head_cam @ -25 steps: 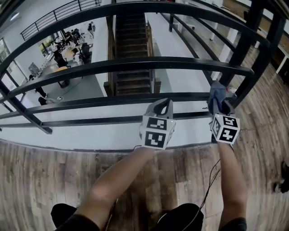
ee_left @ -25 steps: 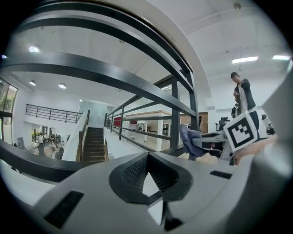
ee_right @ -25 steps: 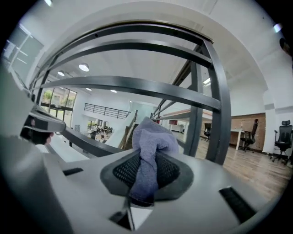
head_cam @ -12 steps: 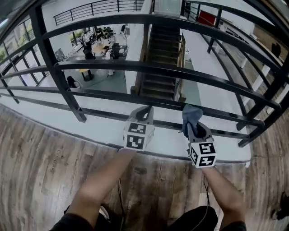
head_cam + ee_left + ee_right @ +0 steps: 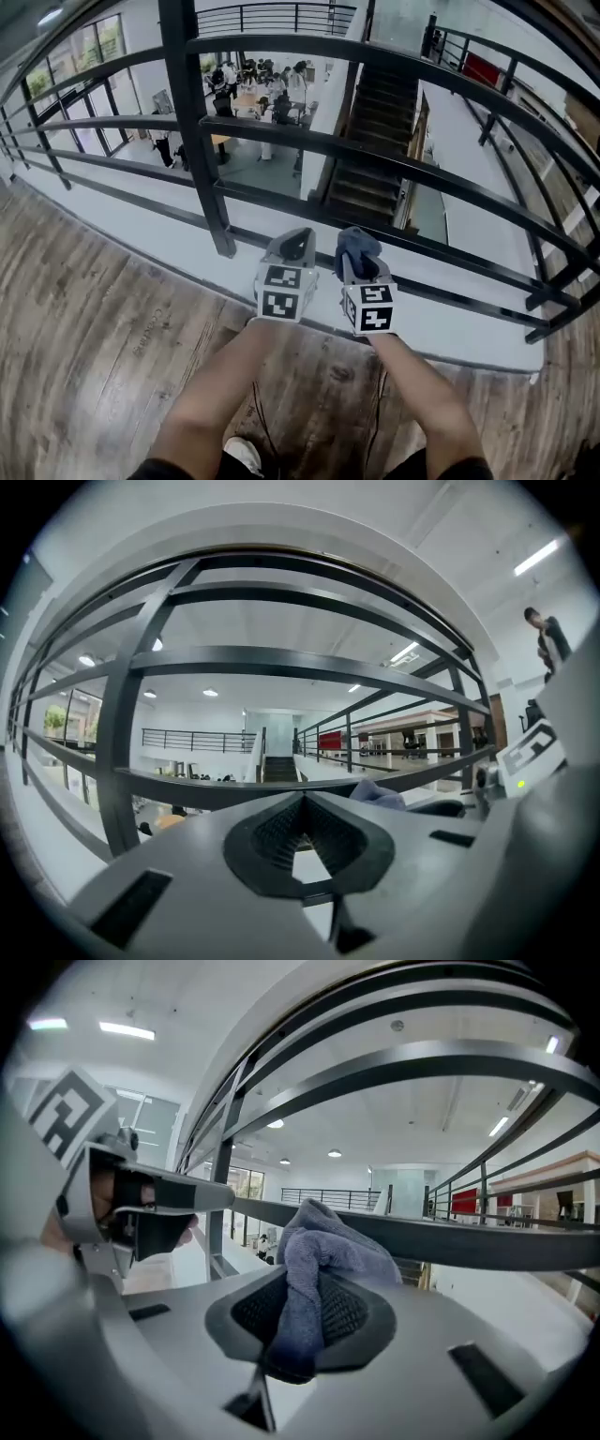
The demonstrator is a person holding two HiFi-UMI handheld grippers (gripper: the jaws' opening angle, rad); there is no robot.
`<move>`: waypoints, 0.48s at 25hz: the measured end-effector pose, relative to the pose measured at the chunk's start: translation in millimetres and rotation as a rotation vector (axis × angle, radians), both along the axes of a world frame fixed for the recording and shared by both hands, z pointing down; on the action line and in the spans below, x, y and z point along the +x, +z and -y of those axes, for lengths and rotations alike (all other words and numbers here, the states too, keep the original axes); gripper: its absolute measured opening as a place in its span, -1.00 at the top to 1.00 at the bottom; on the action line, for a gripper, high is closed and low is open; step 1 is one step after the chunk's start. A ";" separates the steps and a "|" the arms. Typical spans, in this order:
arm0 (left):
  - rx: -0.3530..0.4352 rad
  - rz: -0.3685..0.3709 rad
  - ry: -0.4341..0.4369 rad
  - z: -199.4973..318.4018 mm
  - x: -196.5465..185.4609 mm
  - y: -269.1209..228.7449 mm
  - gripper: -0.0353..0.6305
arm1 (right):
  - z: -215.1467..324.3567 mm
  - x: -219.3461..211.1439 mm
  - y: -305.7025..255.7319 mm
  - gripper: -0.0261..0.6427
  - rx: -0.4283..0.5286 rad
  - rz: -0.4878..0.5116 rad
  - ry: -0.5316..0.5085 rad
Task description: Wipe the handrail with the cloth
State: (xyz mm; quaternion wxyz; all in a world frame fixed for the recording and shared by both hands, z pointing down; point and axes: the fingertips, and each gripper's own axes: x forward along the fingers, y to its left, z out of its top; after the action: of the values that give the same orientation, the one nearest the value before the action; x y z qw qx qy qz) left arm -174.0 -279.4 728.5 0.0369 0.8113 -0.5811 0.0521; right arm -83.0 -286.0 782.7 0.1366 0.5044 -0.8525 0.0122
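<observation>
Cloth [image 5: 356,251] farther left along handrail [image 5: 300,44]

Wood-plank floor [image 5: 84,337], lower left. Dark staircase [image 5: 375,159], upper centre. Lower level: tables with seated people [image 5: 253,89], top centre. Windows [image 5: 75,56], upper left. White shoe [image 5: 246,457], bottom edge.

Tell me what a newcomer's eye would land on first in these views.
The black railing fills the head view, with a staircase and an office floor far below it. Next comes the blue-grey cloth bunched in the right gripper, held close to the railing; whether it touches I cannot tell. The left gripper sits beside it, shut and empty.
</observation>
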 end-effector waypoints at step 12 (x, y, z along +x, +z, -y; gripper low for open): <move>-0.065 -0.034 -0.220 8.2 -208.3 70.4 0.89 | 47.2 -219.6 62.7 0.68 -0.139 0.008 -0.109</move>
State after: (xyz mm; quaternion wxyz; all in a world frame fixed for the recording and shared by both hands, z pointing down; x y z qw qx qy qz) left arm -382.3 -287.6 798.9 0.0785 0.7418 -0.6640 0.0526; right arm -302.6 -333.2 845.4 0.1685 0.4463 -0.8764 0.0658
